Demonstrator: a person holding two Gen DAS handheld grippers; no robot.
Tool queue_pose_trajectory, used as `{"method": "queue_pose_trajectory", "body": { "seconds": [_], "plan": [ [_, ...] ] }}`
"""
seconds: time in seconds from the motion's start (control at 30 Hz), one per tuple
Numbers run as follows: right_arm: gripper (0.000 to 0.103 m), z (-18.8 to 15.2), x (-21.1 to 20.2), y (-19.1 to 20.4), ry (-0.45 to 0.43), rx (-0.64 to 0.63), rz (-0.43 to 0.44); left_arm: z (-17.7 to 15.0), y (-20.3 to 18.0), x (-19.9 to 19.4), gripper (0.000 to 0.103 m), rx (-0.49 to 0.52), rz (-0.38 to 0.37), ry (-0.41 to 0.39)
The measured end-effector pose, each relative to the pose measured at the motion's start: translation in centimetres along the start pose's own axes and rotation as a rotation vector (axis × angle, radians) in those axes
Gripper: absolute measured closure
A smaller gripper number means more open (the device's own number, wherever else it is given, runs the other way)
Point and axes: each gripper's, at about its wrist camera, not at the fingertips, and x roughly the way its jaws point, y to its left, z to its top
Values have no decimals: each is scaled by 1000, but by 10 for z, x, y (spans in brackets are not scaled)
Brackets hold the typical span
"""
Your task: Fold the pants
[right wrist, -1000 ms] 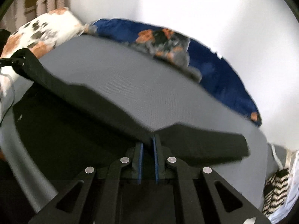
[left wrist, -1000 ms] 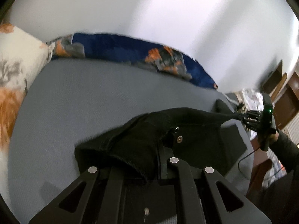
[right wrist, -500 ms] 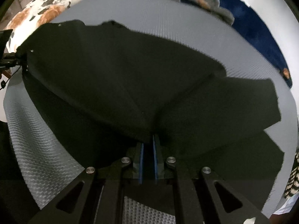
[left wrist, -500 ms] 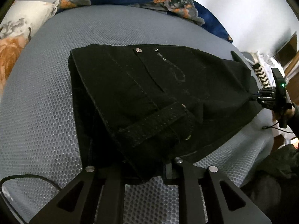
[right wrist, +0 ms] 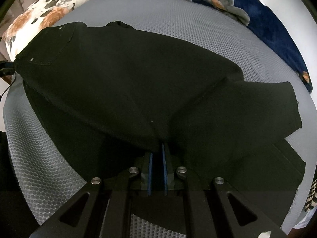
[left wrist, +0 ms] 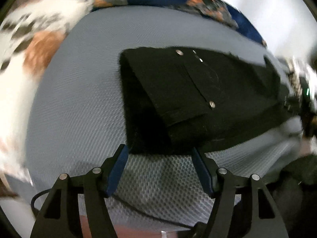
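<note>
Black denim pants (right wrist: 126,83) lie spread on a grey honeycomb-textured mattress (right wrist: 198,31), the waist end to the left and the legs running off to the right, where two cut-off leg ends overlap near the mattress edge. Silver rivets dot the waistband and pocket corners.

From the left wrist view the waist end of the pants (left wrist: 190,99) shows folded over itself, a pocket panel with stitching and three metal studs on top. The left tongs (left wrist: 159,158) stand wide apart just short of the near edge of the cloth, with bare mattress (left wrist: 79,99) between the blue pads and nothing held. The right wrist view shows what that one does not: the full length of the garment and the right tongs (right wrist: 156,152) pinched on a fold of the black fabric, the blue pads close together with cloth between them.

A floral pillow (right wrist: 43,6) sits at the far left corner, and a blue patterned blanket (right wrist: 267,19) runs along the far edge against the wall. Much of the left view is motion-blurred, so the pillow (left wrist: 33,45) and the right side are smeared; the right tongs there are only a dark blur with a green light. A cable (left wrist: 39,198) loops at the lower left.
</note>
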Motion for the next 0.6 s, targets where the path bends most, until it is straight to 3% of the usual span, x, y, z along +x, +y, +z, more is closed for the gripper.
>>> {"method": "queue_pose_trajectory", "body": {
  "seconds": [0.1,0.33,0.47,0.53,0.57,0.6],
  "plan": [
    [96,-1,0,0,-5,-8,-3,-9,13,-13,36,-138,-73,-32],
    [95,-9,-2,6,-16,-12,-7,-18,14,-3,36,-429,-317,-11],
    [95,-11,-3,6,-20,-8,-8,-10,11,14,38,-547,-369,-11],
    [95,-7,-1,2,-23,-1,-11,-6,12,22,53,-572,-369,-7],
    [95,-7,-2,2,-28,4,-13,-4,12,26,69,-579,-356,-7],
    [95,-8,-3,1,-32,11,-12,-1,13,29,78,-580,-341,-4]
  ]
}}
